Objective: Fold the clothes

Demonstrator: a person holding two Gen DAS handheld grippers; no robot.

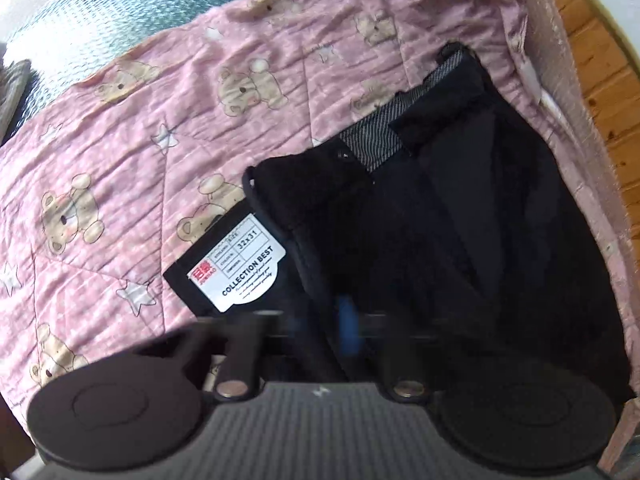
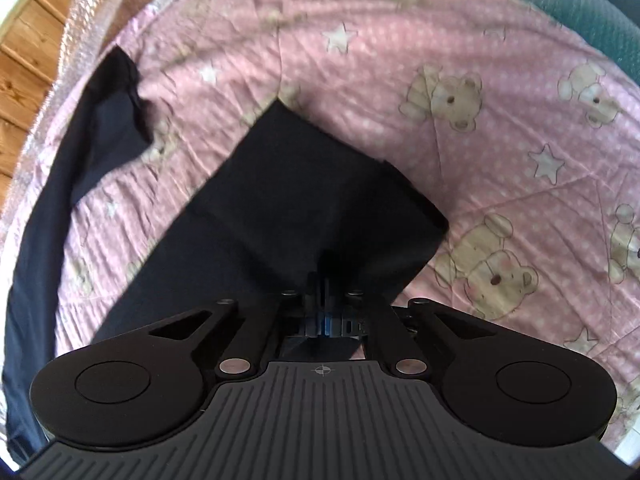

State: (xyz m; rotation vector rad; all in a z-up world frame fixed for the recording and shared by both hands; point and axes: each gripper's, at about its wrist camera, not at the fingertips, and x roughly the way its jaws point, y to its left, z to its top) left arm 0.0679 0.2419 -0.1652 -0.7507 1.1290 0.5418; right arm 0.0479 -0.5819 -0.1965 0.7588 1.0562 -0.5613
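Black trousers [image 1: 460, 240] spread on pink bear-print quilt [image 1: 120, 152], hang tag [image 1: 236, 268] at waist; left claw [image 1: 348, 320] and right claw [image 2: 324, 280] both clamped on trousers fabric.

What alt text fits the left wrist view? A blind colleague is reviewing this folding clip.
Dark trousers lie waistband-up on a pink teddy-bear quilt, a black hang tag reading "32x31" beside them. The left tool, blurred at the bottom, is shut over the dark fabric.

Black trousers [image 1: 460, 240], seemingly half-folded, lie flat.
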